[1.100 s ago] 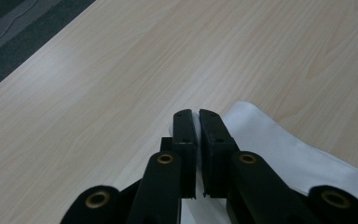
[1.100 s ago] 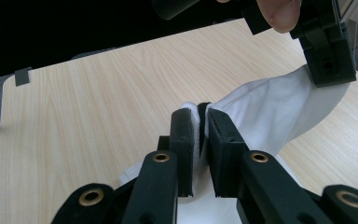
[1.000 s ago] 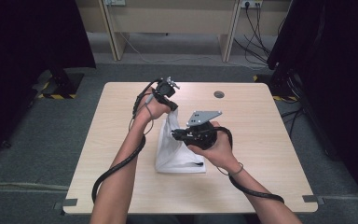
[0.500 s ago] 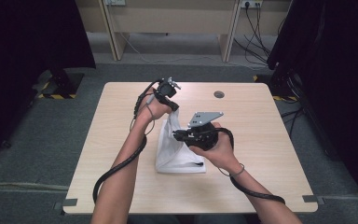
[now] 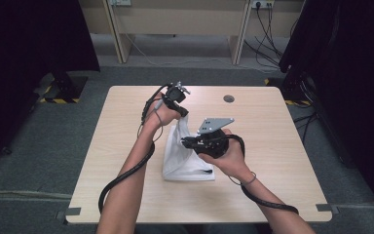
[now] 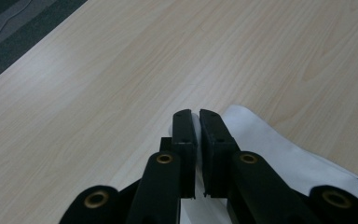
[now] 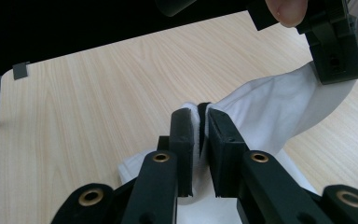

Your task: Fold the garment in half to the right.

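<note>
With my left gripper (image 5: 182,113) and right gripper (image 5: 186,142) each clamped on the soft white cloth (image 5: 187,163) above the pale wooden counter (image 5: 272,161), I risk slippage if I pull unevenly.

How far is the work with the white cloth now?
Done: both claws have pinched the cloth. The left claw holds one edge raised, the right claw grips another edge. In hand: the far part is lifted, the near part lies on the table. Left, probably: finishing the fold and laying it flat.
</note>
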The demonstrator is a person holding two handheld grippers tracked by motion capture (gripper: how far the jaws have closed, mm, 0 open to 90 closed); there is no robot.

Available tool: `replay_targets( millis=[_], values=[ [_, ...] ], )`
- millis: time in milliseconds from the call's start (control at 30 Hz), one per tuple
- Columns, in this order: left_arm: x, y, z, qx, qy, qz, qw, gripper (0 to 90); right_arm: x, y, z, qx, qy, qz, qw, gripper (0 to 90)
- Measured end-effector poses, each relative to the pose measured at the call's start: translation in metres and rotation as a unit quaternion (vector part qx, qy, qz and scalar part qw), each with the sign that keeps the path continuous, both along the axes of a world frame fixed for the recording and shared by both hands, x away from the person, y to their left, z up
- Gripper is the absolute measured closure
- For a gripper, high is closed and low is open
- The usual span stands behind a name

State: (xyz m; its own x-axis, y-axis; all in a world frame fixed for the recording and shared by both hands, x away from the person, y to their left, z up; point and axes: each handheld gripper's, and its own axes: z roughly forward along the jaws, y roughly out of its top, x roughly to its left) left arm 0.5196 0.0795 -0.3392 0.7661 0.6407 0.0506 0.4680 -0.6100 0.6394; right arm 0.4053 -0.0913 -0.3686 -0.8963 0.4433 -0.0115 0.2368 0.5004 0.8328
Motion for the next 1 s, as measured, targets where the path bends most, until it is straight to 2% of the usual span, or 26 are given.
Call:
replay_targets(
  millis=[1000],
  values=[
    [0.0007, -0.0054, -0.0039, 0.001, 0.004, -0.004, 1.0000, 84.3, 0.0000, -0.0044, -0.0037, 0.000, 0.003, -0.004, 1.0000, 81.3]
  ],
)
